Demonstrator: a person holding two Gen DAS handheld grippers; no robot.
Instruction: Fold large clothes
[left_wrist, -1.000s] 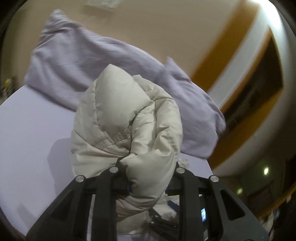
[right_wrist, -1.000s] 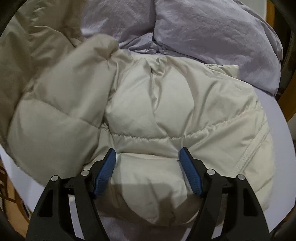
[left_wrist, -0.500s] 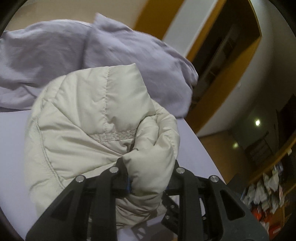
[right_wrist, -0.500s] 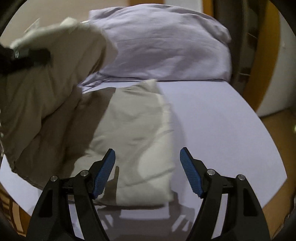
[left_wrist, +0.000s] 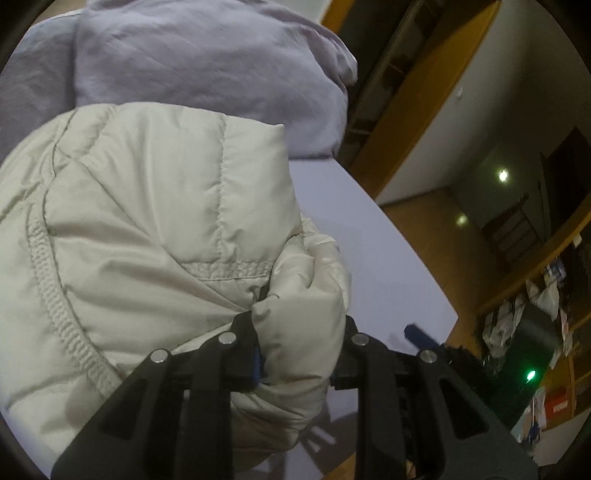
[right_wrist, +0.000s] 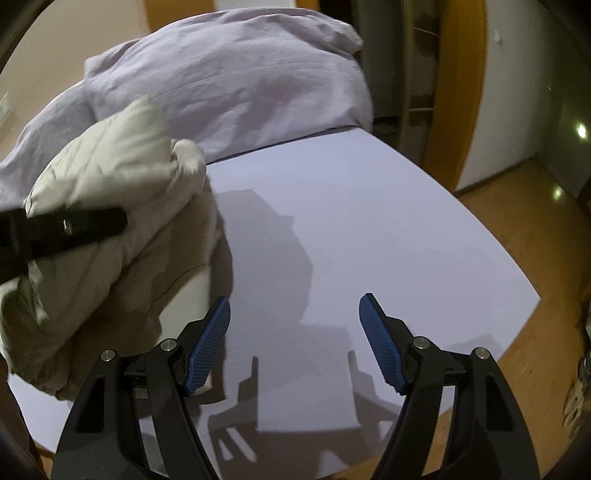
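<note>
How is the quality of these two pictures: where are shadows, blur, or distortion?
Right wrist view: sharp-edged claw shadows fall on the bed sheet; the jacket and the left claw look motion-blurred. Left wrist view: jacket stitching is sharp, the dim room behind shows small light spots; fisheye bending and dark corners in both.

A bed (right_wrist: 369, 229) with a pale purple sheet fills the middle. A big purple pillow (right_wrist: 236, 85) lies at its 12 o'clock end. A wooden floor (right_wrist: 524, 229) shines at 3 o'clock, with spots of light on it. An orange-brown door frame (right_wrist: 458, 92) stands at 1 o'clock. Messy shelves (left_wrist: 532, 317) sit at 4 o'clock.
</note>
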